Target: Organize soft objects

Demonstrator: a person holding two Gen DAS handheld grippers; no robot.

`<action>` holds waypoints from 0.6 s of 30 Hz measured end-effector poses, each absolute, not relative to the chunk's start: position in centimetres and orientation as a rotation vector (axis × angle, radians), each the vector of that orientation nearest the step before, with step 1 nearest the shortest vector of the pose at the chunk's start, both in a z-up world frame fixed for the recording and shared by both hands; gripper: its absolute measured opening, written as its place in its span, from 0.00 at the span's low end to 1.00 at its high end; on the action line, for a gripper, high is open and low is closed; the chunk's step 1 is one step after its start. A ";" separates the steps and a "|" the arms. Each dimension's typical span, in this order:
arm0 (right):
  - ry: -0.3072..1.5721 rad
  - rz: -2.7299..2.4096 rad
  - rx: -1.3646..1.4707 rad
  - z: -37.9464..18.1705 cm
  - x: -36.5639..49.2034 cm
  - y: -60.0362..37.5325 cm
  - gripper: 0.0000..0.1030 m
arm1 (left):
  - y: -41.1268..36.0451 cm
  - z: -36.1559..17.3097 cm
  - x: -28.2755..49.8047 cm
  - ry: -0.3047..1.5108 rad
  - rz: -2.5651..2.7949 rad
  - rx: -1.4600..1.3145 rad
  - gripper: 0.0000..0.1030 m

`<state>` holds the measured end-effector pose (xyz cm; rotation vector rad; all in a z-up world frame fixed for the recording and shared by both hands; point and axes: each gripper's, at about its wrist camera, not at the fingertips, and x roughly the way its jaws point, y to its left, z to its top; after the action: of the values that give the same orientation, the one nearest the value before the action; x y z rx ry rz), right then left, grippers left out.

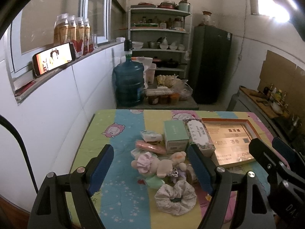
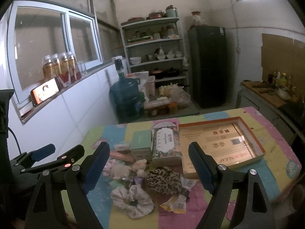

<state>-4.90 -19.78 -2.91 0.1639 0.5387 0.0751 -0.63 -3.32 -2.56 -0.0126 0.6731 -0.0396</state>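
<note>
A heap of soft things lies mid-table: a white floral scrunchie (image 1: 175,198) (image 2: 132,200), a small plush bear (image 1: 165,163) (image 2: 124,169) with a lilac scrunchie (image 1: 145,161), a pink pouch (image 1: 150,147), a tissue pack (image 1: 151,135) and a leopard scrunchie (image 2: 164,178). An open orange-rimmed box (image 1: 231,143) (image 2: 219,143) lies at the right. My left gripper (image 1: 150,169) is open above the heap, holding nothing. My right gripper (image 2: 148,169) is open too, over the leopard scrunchie, and empty.
A mint carton (image 1: 175,135) (image 2: 142,145) and a floral box (image 1: 200,136) (image 2: 166,145) stand behind the heap. Flat sachets (image 2: 174,203) lie near the front edge. A striped cartoon cloth (image 1: 122,171) covers the table. A white wall (image 1: 47,114) runs along the left; a water jug (image 1: 129,82) stands beyond.
</note>
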 end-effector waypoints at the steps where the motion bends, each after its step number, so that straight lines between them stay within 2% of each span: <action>1: 0.539 0.075 0.163 -2.9 -4.9 -19.8 0.83 | -3.3 -2.6 -0.6 0.674 -0.040 -0.012 0.78; 18: 0.541 0.064 0.172 -3.2 -4.6 -20.1 0.83 | -3.6 -2.7 -0.4 0.679 -0.047 -0.011 0.78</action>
<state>-4.63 -20.06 -3.18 0.1722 0.5408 0.0638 -0.36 -3.56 -2.74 -0.0106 0.6789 -0.0470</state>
